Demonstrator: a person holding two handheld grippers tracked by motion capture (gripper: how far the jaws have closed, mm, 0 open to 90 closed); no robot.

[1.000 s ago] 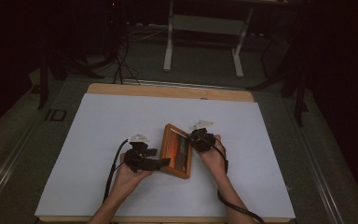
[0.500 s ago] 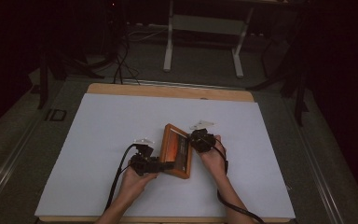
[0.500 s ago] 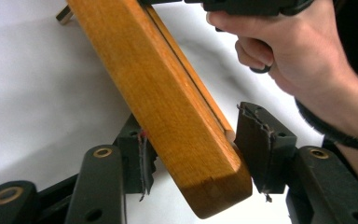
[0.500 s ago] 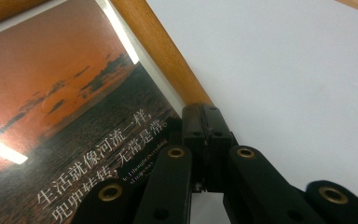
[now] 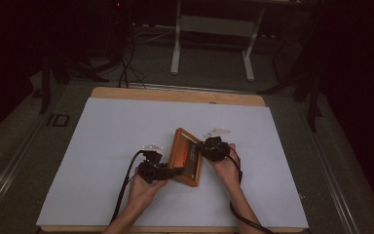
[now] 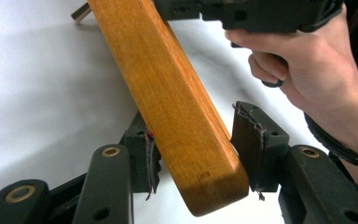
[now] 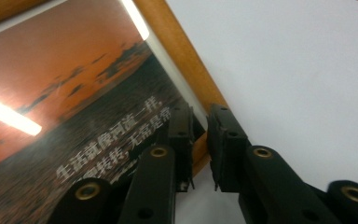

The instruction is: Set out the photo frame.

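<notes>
A wooden picture frame (image 5: 186, 157) with an orange sunset photo stands tilted on the white table cover, between my two grippers. My left gripper (image 5: 174, 171) reaches in from the left and has the frame's near corner (image 6: 186, 140) between its jaws. These have just been closing, and both pads lie against the wood. My right gripper (image 5: 203, 149) sits at the frame's right edge. Its jaws (image 7: 199, 128) straddle the thin wooden rim (image 7: 182, 56) beside the photo (image 7: 74, 93). They have just been opening, and a small gap shows at the pads.
The white cover (image 5: 117, 131) lies on a wooden table whose bare strip (image 5: 175, 95) shows at the far edge. Beyond it stands a white metal stand (image 5: 214, 29) on a dark floor. The right hand (image 6: 307, 70) shows close behind the frame.
The left gripper's jaws have drawn in onto the frame's near corner. The frame and both hands have stayed almost where they were.
</notes>
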